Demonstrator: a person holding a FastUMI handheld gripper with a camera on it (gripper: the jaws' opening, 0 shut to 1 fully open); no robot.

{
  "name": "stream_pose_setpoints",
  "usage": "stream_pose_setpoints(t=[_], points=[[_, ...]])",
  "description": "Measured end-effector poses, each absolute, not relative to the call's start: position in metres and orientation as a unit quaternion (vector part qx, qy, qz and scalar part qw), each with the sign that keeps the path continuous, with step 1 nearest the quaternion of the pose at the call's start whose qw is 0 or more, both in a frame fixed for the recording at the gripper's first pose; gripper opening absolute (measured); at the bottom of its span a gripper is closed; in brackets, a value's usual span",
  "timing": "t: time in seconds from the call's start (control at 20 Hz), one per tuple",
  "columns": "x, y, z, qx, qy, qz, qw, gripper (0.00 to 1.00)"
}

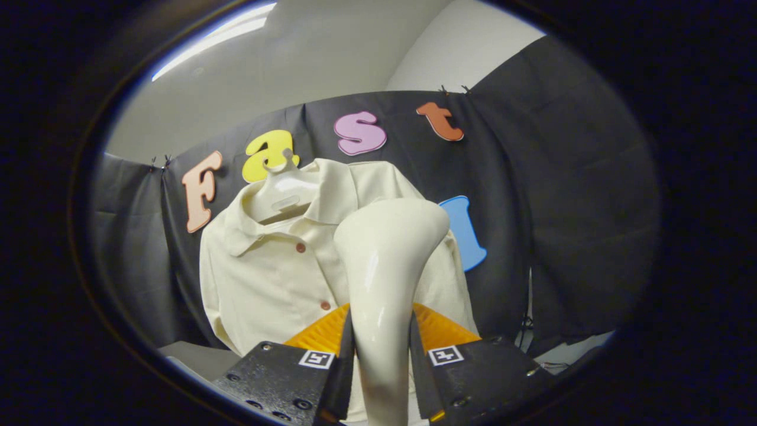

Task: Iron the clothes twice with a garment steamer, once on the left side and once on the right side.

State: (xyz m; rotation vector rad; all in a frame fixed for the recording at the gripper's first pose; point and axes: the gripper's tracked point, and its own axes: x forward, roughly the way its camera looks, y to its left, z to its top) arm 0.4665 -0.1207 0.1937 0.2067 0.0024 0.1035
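A cream button-up shirt (266, 278) hangs on a white hanger (284, 192) against the booth wall, beyond the fingers. A glossy cream garment steamer (384, 266) rises between my fingers, its wide head up in front of the shirt's right shoulder. My gripper (381, 361) is shut on the steamer's handle, both fingers pressing its sides. The steamer hides part of the shirt's right side. Whether the head touches the cloth I cannot tell.
The black cloth wall (562, 207) curves behind the shirt. A pale table edge (195, 355) shows below the shirt at the left, and thin cables (526, 331) hang at the lower right. White ceiling (331, 53) with a light strip lies above.
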Motion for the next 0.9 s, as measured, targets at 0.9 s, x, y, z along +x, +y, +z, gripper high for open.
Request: stream_pose_setpoints(t=[0.9], points=[[0.494, -0.135, 0.084, 0.125, 0.068, 0.063, 0.988, 0.44]])
